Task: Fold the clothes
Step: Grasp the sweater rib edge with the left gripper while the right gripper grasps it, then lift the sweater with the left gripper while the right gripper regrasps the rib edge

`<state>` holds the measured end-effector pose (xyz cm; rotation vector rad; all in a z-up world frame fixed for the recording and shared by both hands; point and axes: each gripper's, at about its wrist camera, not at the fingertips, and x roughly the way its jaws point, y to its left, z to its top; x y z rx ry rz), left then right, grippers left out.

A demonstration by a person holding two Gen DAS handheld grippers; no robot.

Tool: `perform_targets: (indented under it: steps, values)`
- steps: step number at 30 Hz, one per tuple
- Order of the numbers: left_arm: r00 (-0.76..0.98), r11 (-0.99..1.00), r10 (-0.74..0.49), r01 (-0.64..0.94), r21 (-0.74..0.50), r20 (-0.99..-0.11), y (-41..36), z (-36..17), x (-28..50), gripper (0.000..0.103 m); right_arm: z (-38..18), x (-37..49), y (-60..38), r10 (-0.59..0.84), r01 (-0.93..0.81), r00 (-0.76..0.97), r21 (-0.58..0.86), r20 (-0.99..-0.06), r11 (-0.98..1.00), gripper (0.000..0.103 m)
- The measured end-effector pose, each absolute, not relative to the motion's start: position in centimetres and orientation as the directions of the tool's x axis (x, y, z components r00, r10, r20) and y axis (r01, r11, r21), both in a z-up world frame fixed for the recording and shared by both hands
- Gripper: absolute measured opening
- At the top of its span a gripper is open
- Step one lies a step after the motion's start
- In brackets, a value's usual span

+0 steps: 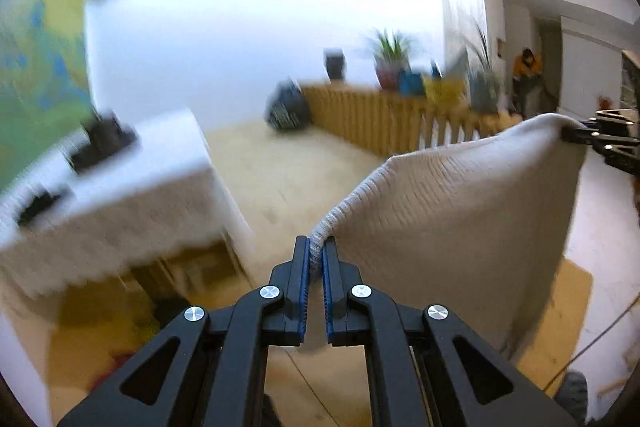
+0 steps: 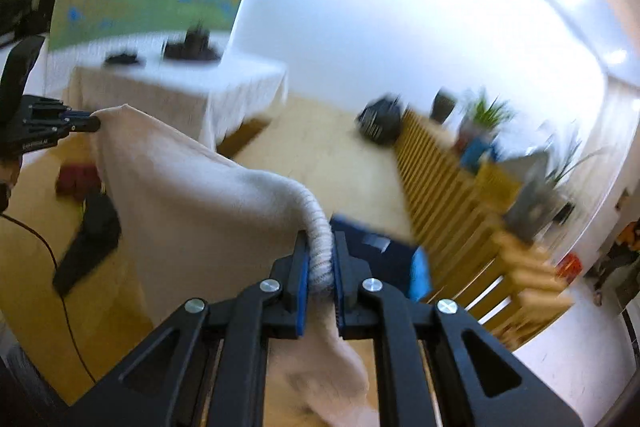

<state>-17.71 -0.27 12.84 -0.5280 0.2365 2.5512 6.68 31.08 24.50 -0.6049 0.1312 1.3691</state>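
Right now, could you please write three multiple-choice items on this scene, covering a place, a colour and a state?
1. Where is the garment?
A. flat on the table
B. hanging between the two grippers
C. on the floor

2. What colour is it?
A. cream
B. red
C. black

3. How is the left gripper?
A. open
B. out of view
C. shut on the ribbed hem

Key: B, each gripper, the right gripper included, pinches one end in the air; A, its knit is pale cream; C, its fingers clamp the hem.

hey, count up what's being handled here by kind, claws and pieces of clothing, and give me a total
Claws: 2, left claw and right claw, each shut on the ribbed edge.
Clothing: 1, a cream knit garment held up between them.
Total: 3
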Motion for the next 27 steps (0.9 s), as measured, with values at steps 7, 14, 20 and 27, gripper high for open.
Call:
perform_targets:
  steps: [7,14,20,27]
  values:
    - [-0.881,-0.872,0.405,-0.452,0.185,-0.244,-1.3,21.8,-11.1,0.005,32.4,4.5,24.4,0.933,-0.911,0.263,-0.38,-0.247,0.157,0.01]
    - [-0.913,-0.874,0.364,-0.403,0.271,-0.183,-2.0,26.4,-8.0,0.005,38.1,4.0,19.3,0.97,-0.934,0.214,-0.316,-0.114,0.169,0.003]
    - [-0.837,-0.825,0.325,-0.479,0.3,-0.44,0.8,17.0,-13.6,0.005,26.8,6.7,28.4,0.815,-0.979,0.084,-0.199,-0.574,-0.039,0.005]
    - [-0.677,-0.848,0.188,-0.477,0.23,-0.712,-3.6,-0.6,-17.4,0.005,0.2,-0.2,34.1,0.415,-0.943,-0.238,0.106,-0.878,-0.317,0.029]
